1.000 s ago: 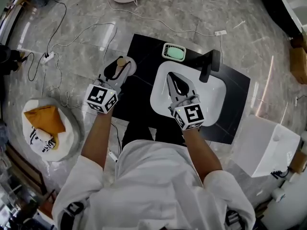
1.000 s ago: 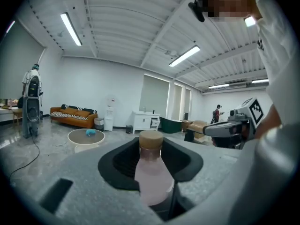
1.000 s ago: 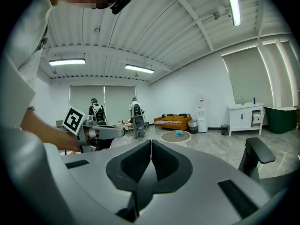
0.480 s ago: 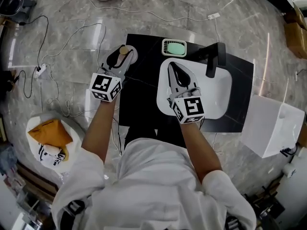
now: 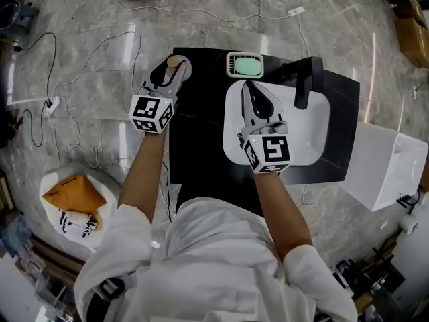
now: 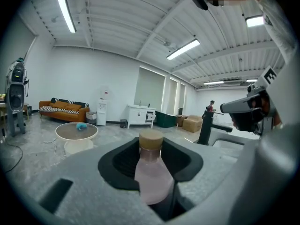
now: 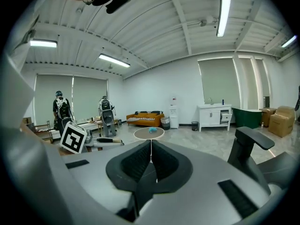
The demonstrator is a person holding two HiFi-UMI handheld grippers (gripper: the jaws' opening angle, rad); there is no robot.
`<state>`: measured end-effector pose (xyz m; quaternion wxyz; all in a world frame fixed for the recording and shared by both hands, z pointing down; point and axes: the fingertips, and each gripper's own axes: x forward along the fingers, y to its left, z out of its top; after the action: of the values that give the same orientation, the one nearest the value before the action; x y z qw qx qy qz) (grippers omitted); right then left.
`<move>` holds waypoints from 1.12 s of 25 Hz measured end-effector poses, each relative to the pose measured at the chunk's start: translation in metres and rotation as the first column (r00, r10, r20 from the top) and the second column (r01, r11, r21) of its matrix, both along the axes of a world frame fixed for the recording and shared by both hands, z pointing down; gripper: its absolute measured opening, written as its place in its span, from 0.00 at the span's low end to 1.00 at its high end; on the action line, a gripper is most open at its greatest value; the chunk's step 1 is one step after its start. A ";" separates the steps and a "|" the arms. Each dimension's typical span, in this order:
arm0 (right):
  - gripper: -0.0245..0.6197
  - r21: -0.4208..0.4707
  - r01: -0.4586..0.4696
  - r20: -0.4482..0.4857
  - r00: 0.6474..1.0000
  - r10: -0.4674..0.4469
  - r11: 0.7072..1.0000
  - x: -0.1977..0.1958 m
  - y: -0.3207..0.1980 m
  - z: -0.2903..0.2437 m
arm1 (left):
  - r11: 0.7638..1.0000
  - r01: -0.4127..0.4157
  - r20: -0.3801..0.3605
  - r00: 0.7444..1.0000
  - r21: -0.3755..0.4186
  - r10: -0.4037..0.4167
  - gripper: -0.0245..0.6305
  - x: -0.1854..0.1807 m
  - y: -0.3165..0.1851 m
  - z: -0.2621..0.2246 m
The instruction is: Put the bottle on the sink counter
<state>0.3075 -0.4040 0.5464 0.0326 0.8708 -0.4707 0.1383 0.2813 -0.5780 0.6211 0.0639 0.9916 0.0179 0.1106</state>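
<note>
My left gripper (image 5: pixel 169 72) is shut on a pale pink bottle (image 6: pixel 151 172) with a tan cap (image 5: pixel 173 62). The bottle stands upright between the jaws. In the head view it hangs at the far left corner of the black sink counter (image 5: pixel 201 146), right at its edge. My right gripper (image 5: pixel 249 89) is shut with nothing in it, and hovers over the white basin (image 5: pixel 315 139). In the right gripper view its fingertips (image 7: pixel 151 146) meet in a thin line.
A black faucet (image 5: pixel 305 79) stands at the basin's far side, with a green soap dish (image 5: pixel 244 66) to its left. A white box (image 5: pixel 389 166) sits right of the counter. Cables (image 5: pixel 80 113) trail over the floor at left, near a round stand with an orange cloth (image 5: pixel 74 196).
Both grippers have shifted a little farther from the person. The left one still holds the bottle near the counter's far left corner. The right one stays shut over the basin.
</note>
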 end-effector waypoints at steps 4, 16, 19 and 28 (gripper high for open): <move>0.06 -0.003 -0.028 0.006 1.000 0.028 1.000 0.005 -0.001 0.006 | 1.000 -0.008 0.012 1.000 0.010 0.008 0.27 0.010 -0.006 0.015; 0.06 -0.021 -0.070 0.057 0.996 0.071 0.997 0.013 0.007 0.026 | 0.997 -0.050 0.016 0.999 0.052 0.049 0.27 0.025 -0.006 0.037; 0.06 -0.025 -0.075 0.058 0.995 0.076 0.997 0.015 0.008 0.028 | 0.996 -0.062 0.008 0.998 0.068 0.061 0.27 0.028 -0.004 0.037; 0.06 -0.024 -0.078 0.065 0.995 0.080 0.997 0.016 0.007 0.031 | 0.994 -0.059 -0.011 0.998 0.097 0.060 0.27 0.030 0.000 0.039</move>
<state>0.3230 -0.3972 0.5776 0.0208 0.8832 -0.4352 0.1732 0.3112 -0.5781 0.6600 0.0125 0.9934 0.0427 0.1061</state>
